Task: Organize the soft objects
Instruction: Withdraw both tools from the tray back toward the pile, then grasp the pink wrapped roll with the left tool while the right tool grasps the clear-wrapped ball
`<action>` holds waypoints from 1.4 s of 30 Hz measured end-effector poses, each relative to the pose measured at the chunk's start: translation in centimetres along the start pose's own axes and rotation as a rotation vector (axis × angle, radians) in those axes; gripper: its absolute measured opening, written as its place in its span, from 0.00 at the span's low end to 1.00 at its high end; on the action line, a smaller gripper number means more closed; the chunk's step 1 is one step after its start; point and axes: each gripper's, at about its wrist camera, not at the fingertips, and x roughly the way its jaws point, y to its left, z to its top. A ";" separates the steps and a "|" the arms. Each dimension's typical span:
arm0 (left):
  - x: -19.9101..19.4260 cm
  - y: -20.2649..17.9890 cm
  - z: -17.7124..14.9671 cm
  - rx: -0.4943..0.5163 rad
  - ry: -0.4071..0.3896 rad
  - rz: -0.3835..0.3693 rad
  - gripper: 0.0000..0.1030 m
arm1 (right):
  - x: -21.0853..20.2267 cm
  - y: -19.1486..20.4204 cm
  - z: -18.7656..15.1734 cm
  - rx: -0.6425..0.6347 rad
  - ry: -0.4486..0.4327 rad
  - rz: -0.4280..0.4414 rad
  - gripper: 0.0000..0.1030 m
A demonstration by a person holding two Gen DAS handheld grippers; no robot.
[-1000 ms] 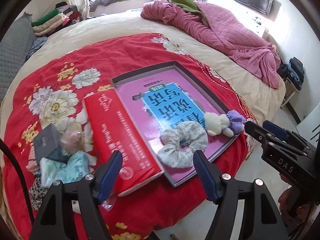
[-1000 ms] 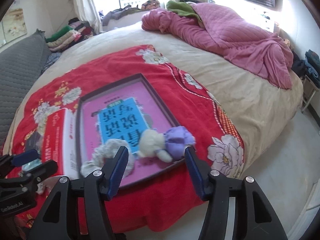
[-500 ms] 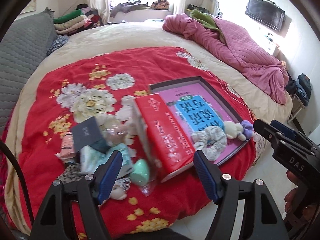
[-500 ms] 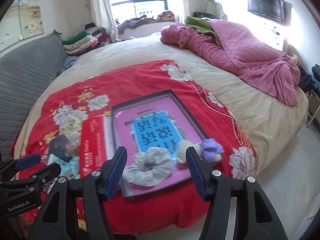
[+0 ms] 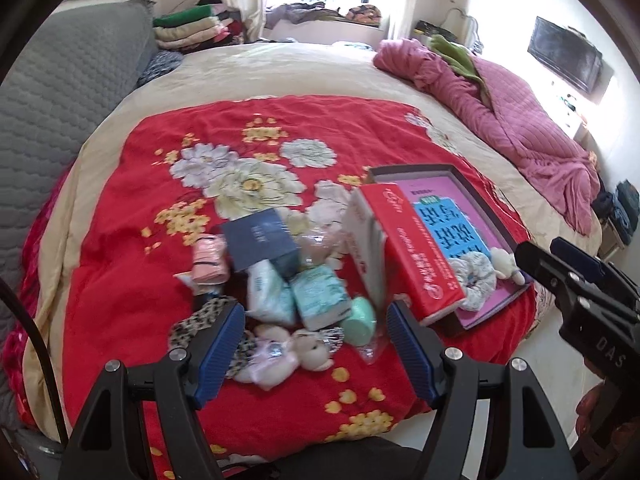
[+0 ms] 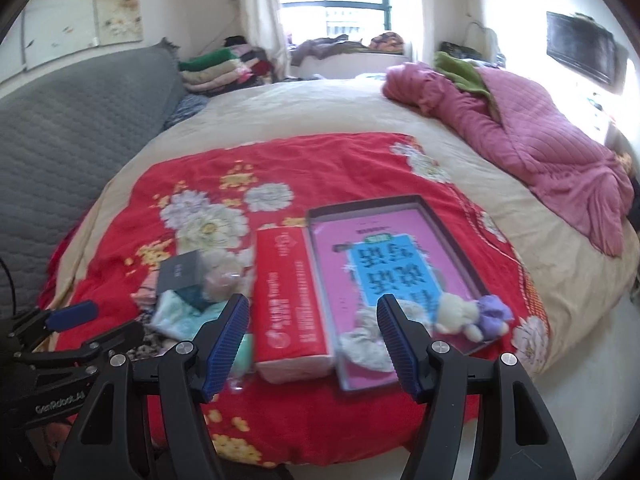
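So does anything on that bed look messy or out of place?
Yes. The red box leans tilted, one long edge propped on the rim of the shallow tray instead of lying flat. Left of it, tissue packs, a dark box and small plush toys lie in a jumbled heap on the red floral blanket.

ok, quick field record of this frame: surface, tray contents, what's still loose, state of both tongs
surface: red floral blanket on a bed
tray: shallow dark tray with a pink and blue sheet inside
in tray: white scrunchie, small plush toy, both at its near end
beside tray: red box, along its left side
loose pile: tissue packs, dark box, green round item, small plush, left of the red box
left tongs: open, empty, above the pile
right tongs: open, empty, jaws have just been opening
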 end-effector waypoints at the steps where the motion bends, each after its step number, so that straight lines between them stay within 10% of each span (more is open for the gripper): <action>1: -0.1 0.8 0.0 -0.016 -0.003 0.001 0.71 | 0.0 0.8 0.0 -0.013 0.000 0.010 0.66; 21: 1.1 13.8 -1.2 -0.266 0.028 0.073 0.71 | 4.5 8.4 -0.7 -0.157 0.069 0.118 0.66; 42: 14.7 16.2 4.6 -0.246 0.233 0.001 0.71 | 16.4 10.8 0.3 -0.353 0.227 0.102 0.66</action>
